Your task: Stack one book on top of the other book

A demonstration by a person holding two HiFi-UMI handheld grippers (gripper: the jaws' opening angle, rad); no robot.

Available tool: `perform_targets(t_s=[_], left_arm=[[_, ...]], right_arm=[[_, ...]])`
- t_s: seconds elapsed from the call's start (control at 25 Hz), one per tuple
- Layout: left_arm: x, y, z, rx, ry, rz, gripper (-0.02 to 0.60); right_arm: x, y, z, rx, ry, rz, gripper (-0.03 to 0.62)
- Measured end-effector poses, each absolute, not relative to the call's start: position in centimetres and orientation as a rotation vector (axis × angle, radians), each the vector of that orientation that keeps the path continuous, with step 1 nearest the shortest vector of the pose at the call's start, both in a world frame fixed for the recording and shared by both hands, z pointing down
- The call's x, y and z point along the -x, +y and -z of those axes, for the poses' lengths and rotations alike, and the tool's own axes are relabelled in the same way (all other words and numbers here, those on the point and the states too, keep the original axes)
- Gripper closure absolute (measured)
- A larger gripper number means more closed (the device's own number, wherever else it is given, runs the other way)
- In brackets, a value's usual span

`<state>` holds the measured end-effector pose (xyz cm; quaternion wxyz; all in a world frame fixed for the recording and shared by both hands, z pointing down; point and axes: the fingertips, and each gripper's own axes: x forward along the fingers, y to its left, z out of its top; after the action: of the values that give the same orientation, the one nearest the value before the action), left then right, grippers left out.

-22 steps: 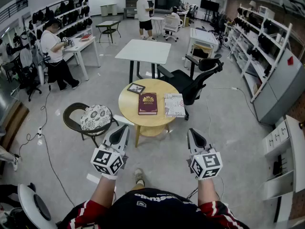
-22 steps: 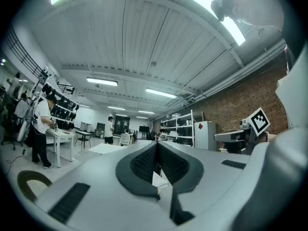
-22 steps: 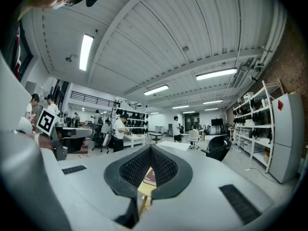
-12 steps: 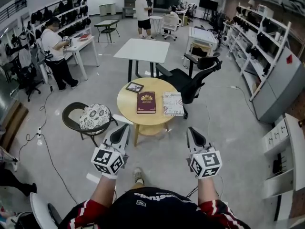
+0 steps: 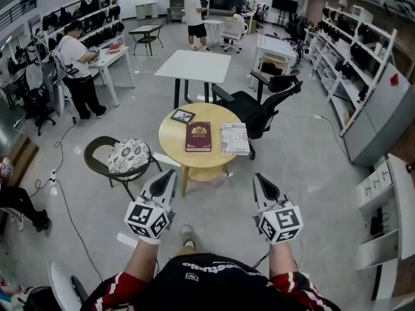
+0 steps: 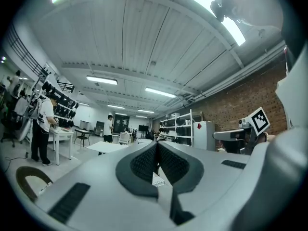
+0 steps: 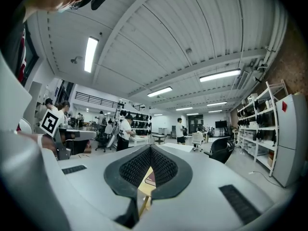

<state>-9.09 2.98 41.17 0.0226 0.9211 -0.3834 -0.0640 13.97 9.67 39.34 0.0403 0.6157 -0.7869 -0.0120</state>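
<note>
Left gripper [image 5: 170, 173]: jaws closed tip to tip, nothing between the pads (its own view shows only a sliver of the scene through the gap lower down); right gripper [image 5: 258, 176]: likewise, pads pressed together, empty. Both are held about level in front of the person, side by side.

Task things: round wooden desk [image 5: 174, 155] stands well ahead of both grippers. On it the red book [image 5: 199, 137] lies flat, ahead of the left gripper and a little to its right. The pale book [image 5: 235, 139] lies flat just beside it, ahead of the right gripper and a little to its left. The books are side by side, not overlapping. A small framed picture [image 5: 183, 115] lies beyond the red book, further left.

Step in hand (judgement): approach. Neither book is touched; the stack is not yet begun.

Next move calls for closing the distance to the desk, then opening one gripper enough to take a cover edge (flat books give little to bite on, so one may need sliding toward the rim first). The right gripper looks best placed for the pale book: lift, carry left, set square on the red book. Keep clear of the framed picture.
</note>
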Motion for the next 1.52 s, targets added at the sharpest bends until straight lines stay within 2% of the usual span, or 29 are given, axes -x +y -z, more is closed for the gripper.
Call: perform_targets(t_s=[0.76,1.52], left_arm=[[9.7,-0.1,-41.2,-2.822,-1.221,0.176,0.566],[4.4,-13.3,-40.7,-2.886,-1.048,0.179,0.566]], right_arm=[[-13.5,6.0,-38.8,-1.845,-2.491,-0.001,0.568],[-18.5,-3.9,-38.2,-1.989,-2.334,-0.002,0.568]])
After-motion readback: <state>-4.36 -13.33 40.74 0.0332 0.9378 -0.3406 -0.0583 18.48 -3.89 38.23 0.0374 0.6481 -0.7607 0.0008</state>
